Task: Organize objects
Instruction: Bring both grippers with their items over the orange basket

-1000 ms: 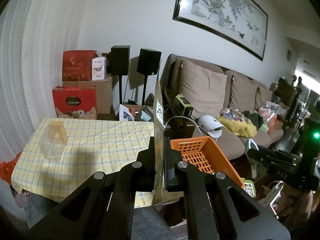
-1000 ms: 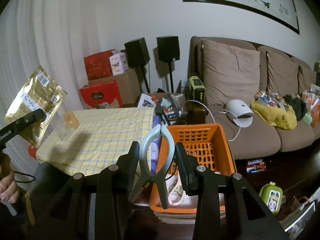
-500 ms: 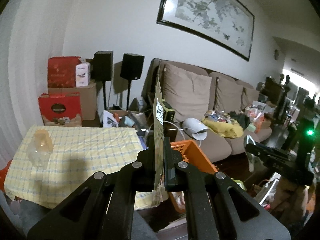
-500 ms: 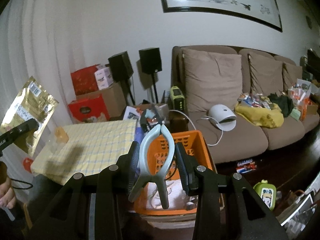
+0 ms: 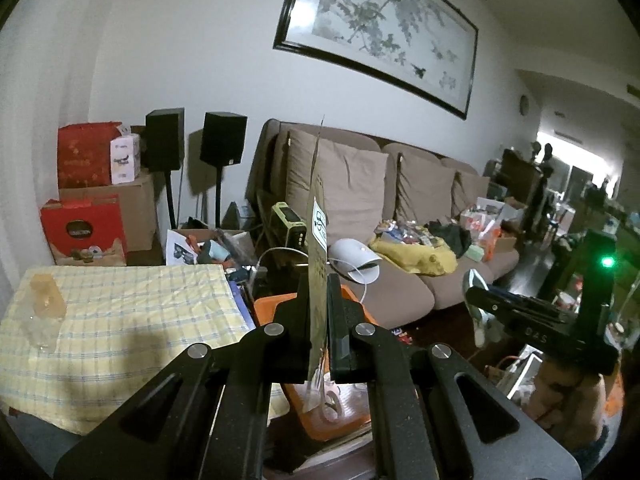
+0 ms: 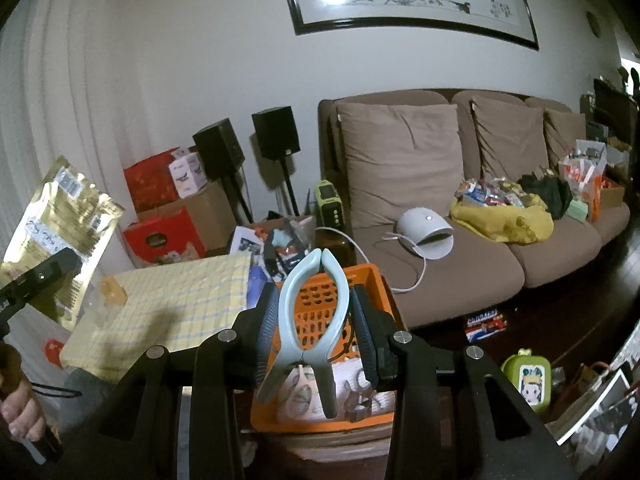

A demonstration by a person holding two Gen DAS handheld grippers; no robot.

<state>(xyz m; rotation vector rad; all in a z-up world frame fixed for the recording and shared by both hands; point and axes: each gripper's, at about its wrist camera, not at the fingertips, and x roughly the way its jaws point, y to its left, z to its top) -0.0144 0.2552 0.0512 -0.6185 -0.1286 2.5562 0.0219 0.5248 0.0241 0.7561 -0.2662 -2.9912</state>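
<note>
Both your grippers have swung right and lifted: left gripper (image 5: pixel 318 336) pinches the pouch (image 6: pixel 60 236), right gripper (image 6: pixel 314 320) clamps the clip (image 6: pixel 312 320); basket (image 6: pixel 372 280) at 6 o'clock, neither stowed.

Both grippers (image 5: pixel 318 320) (image 6: pixel 313 320) higher, farther from basket (image 6: pixel 362 276).

You have a gold foil pouch (image 6: pixel 60 232) held upright, edge-on, and a pale blue clip (image 6: pixel 312 320) above the orange basket (image 6: pixel 376 280).

The right gripper (image 5: pixel 536 322) body reads "DAS"; other print is illegible.
</note>
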